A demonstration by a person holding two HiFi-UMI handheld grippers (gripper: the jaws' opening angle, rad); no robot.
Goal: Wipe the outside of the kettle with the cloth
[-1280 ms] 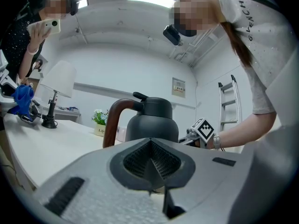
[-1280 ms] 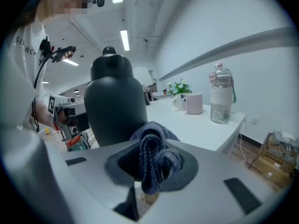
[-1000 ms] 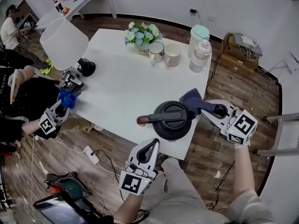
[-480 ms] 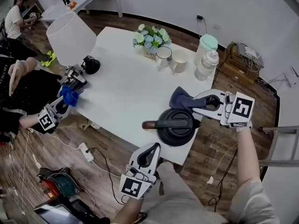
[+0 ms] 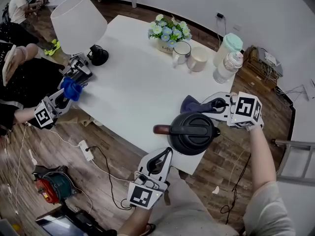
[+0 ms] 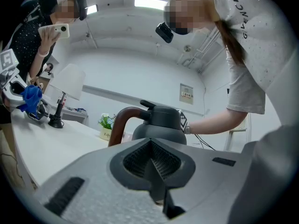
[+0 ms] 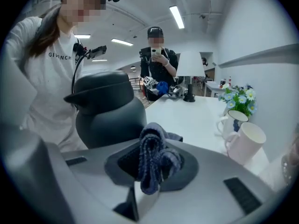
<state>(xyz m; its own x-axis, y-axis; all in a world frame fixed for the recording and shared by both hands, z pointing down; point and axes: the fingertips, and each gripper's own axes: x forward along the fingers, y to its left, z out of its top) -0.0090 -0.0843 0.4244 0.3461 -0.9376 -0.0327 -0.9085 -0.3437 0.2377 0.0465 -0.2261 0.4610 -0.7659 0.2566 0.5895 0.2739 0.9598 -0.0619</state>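
Cloth [image 5: 191, 103] is clenched in right tool [image 5: 205, 105], just beyond kettle [image 5: 191, 132] (handle [image 5: 160, 129] pointed leftward, away); left tool [image 5: 161, 157] is seen closed, empty.

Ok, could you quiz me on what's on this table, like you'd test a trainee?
1. True or false: the right hand-held gripper is shut on the dark blue knitted cloth.
2. Which is closest to the dark grey round kettle with the brown handle? A the white lamp; B the cloth; C the blue and white flowers.
3. Fill in: the left hand-held gripper has its jaws ____, with nothing between them.
Key: 1 true; 2 B; 3 together.
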